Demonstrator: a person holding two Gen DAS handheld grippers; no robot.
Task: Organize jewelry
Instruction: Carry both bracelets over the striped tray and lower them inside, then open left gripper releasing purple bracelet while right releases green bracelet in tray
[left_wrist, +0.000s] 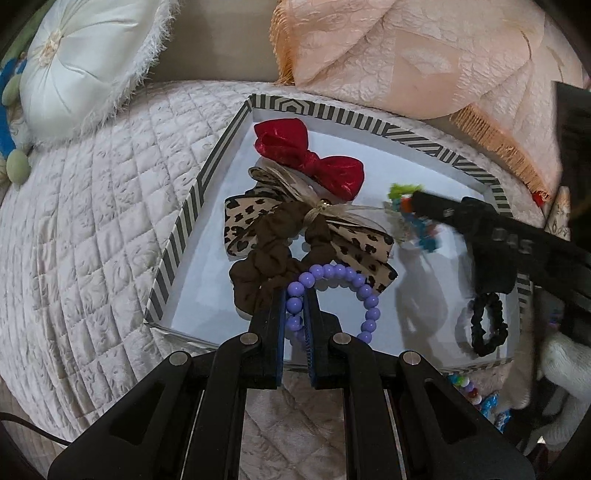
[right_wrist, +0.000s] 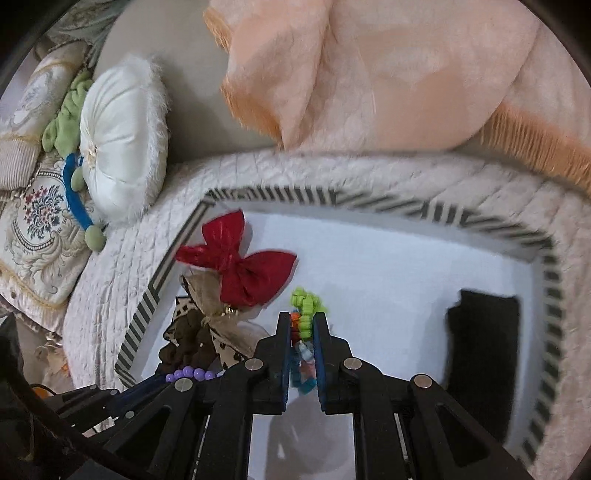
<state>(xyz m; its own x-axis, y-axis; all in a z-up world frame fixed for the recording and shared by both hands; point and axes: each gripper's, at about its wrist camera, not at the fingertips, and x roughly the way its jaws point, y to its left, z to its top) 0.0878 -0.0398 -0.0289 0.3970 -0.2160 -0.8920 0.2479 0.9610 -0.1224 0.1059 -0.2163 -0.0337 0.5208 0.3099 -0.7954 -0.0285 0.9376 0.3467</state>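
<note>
A striped-rim white box (left_wrist: 192, 206) lies on a quilted bed. Inside it are a red bow (left_wrist: 306, 155), a leopard-print bow (left_wrist: 240, 229), a brown scrunchie (left_wrist: 266, 273) and a black scrunchie (left_wrist: 487, 325). My left gripper (left_wrist: 295, 295) is shut on a purple bead bracelet (left_wrist: 354, 280) over the box's near edge. My right gripper (right_wrist: 302, 317) is shut on a multicoloured bead bracelet (right_wrist: 306, 310) with green, orange and blue pieces, held above the box floor (right_wrist: 388, 273). The right gripper also shows in the left wrist view (left_wrist: 417, 206), blurred.
A white round cushion (left_wrist: 81, 62) and a peach fringed blanket (left_wrist: 406, 55) lie beyond the box. More coloured beads (left_wrist: 476, 398) lie on the quilt near the box's front right corner. Embroidered pillows (right_wrist: 40, 221) are at the far left.
</note>
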